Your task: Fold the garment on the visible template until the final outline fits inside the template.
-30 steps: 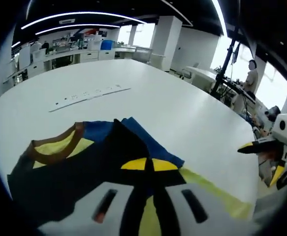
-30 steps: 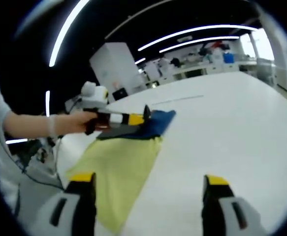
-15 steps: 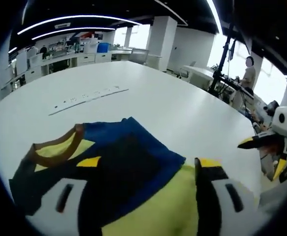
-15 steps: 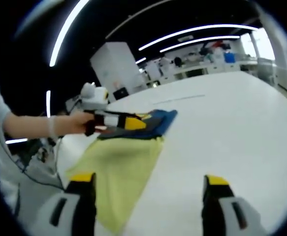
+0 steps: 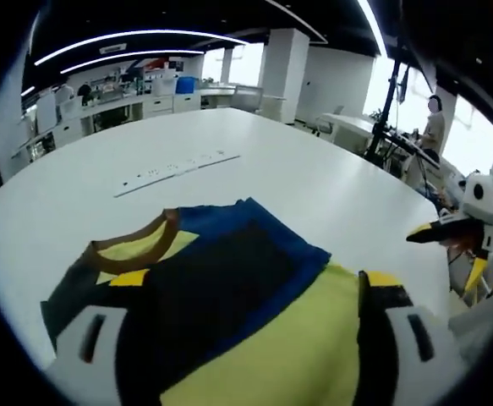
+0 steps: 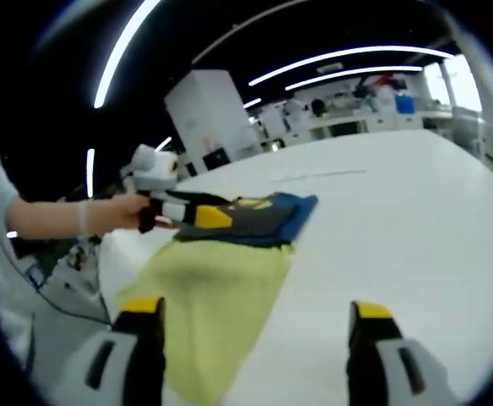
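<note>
A yellow garment [image 5: 297, 338] with a brown collar [image 5: 136, 244] lies on the white table [image 5: 314, 194]. A blue and black part [image 5: 238, 262] is folded over its upper half. My left gripper [image 5: 246, 338] stands open just above the garment, a jaw on each side and nothing between them. In the right gripper view the same garment [image 6: 221, 288] lies left of centre, and a hand holds the left gripper [image 6: 187, 213] at the dark folded part [image 6: 263, 216]. My right gripper [image 6: 254, 338] is open over the table near the yellow hem, and it appears as the right gripper [image 5: 449, 233] at the table's edge.
A thin white strip with dark marks [image 5: 178, 167] lies on the table beyond the garment. A person [image 5: 433, 127] stands by a tripod [image 5: 390, 110] at the far right. Desks and shelves [image 5: 145, 89] line the back. A person's forearm [image 6: 52, 220] reaches in from the left.
The left gripper was shut on the dark fabric a second ago; it has opened, let the folded part lie, and drawn back slightly. The right gripper has hardly moved.
</note>
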Motion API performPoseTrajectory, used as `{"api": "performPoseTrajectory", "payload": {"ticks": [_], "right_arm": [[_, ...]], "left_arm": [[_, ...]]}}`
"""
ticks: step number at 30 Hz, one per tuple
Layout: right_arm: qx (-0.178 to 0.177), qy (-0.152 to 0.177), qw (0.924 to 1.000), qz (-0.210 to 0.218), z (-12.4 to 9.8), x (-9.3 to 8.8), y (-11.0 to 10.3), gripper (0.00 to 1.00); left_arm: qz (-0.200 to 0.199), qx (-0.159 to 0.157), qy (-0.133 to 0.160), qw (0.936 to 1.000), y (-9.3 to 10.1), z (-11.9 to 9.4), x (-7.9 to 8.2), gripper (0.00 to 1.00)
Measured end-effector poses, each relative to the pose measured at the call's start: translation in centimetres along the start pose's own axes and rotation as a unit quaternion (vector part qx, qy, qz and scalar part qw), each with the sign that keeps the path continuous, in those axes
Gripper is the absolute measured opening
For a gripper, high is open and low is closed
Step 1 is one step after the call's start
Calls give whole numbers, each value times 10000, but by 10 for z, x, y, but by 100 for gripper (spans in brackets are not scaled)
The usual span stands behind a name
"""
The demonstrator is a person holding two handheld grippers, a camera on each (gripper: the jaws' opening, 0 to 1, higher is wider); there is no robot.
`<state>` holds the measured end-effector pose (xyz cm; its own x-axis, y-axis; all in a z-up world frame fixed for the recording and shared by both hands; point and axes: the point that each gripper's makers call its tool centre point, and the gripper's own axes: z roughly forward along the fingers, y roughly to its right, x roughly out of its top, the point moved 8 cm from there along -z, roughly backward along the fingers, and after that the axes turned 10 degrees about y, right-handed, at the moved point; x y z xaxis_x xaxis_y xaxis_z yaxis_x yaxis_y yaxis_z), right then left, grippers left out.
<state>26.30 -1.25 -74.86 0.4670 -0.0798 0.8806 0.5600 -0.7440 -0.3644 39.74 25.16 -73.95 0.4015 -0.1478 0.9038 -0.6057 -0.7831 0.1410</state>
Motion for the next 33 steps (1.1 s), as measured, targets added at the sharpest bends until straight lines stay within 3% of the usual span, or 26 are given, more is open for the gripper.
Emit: {"api": "performPoseTrajectory", "payload": {"ticks": [10, 23, 33], "right_arm": [[137, -10, 9995, -276, 9, 15, -4, 90], [187, -144, 9986, -471, 12, 15, -8, 88], [219, -267, 9976, -601, 10, 14, -13, 85]], "left_arm": [[-153, 158, 80, 9997, -12, -50, -11, 92], [-232, 399, 140, 9988, -20, -104, -28, 90], [-225, 585, 20, 9980, -30, -144, -44, 87]]}}
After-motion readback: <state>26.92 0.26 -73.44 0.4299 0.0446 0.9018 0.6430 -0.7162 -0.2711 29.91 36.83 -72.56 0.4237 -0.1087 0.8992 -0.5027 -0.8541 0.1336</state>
